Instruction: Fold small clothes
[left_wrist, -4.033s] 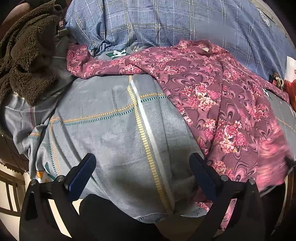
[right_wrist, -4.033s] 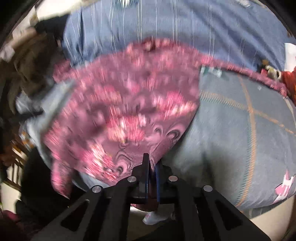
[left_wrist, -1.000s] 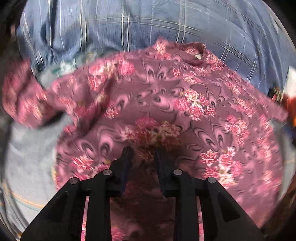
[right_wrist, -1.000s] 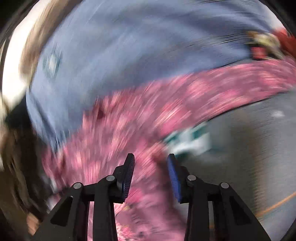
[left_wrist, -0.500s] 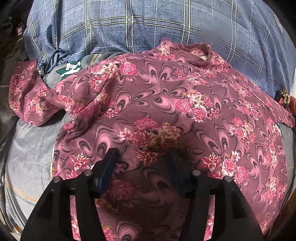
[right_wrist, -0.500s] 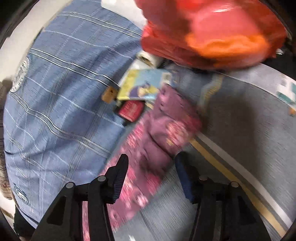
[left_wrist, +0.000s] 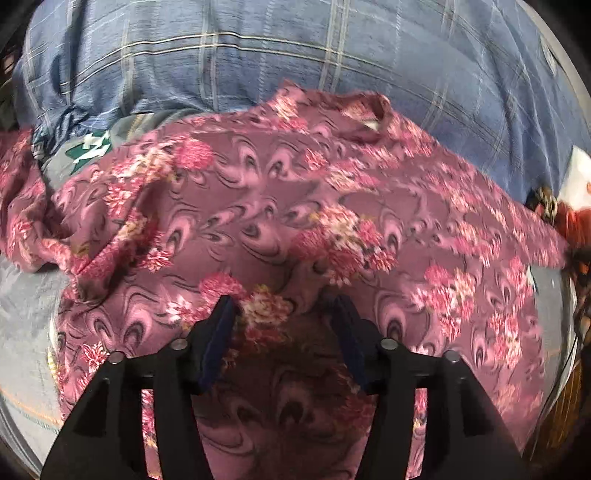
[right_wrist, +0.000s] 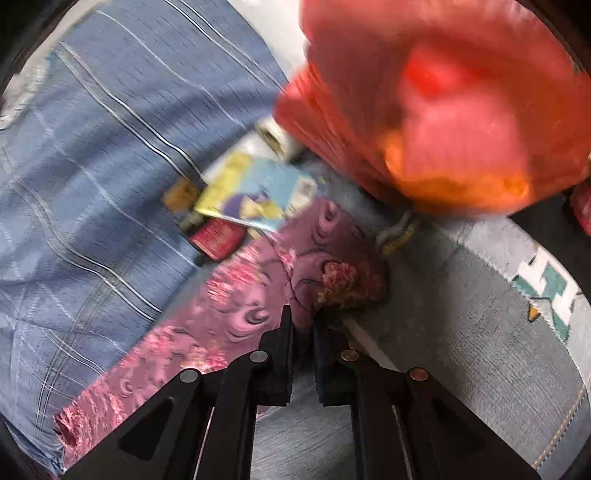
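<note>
blue plaid bedding (left_wrist: 332, 55) across the far side; grey patterned sheet (right_wrist: 480, 332) beneath, with a green-and-white motif (right_wrist: 550, 291) near its edge. orange-red plastic bag (right_wrist: 443, 110), blurred, at upper right. beside it a yellow-and-blue printed packet (right_wrist: 255, 195) and a small red packet (right_wrist: 218, 236), lying against the plaid bedding.

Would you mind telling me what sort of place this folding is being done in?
Most likely a bedroom, with the work done on a bed: a grey patterned bedsheet lies under the floral garment, a blue checked blanket is bunched behind it, and household clutter such as an orange bag sits alongside.
</note>
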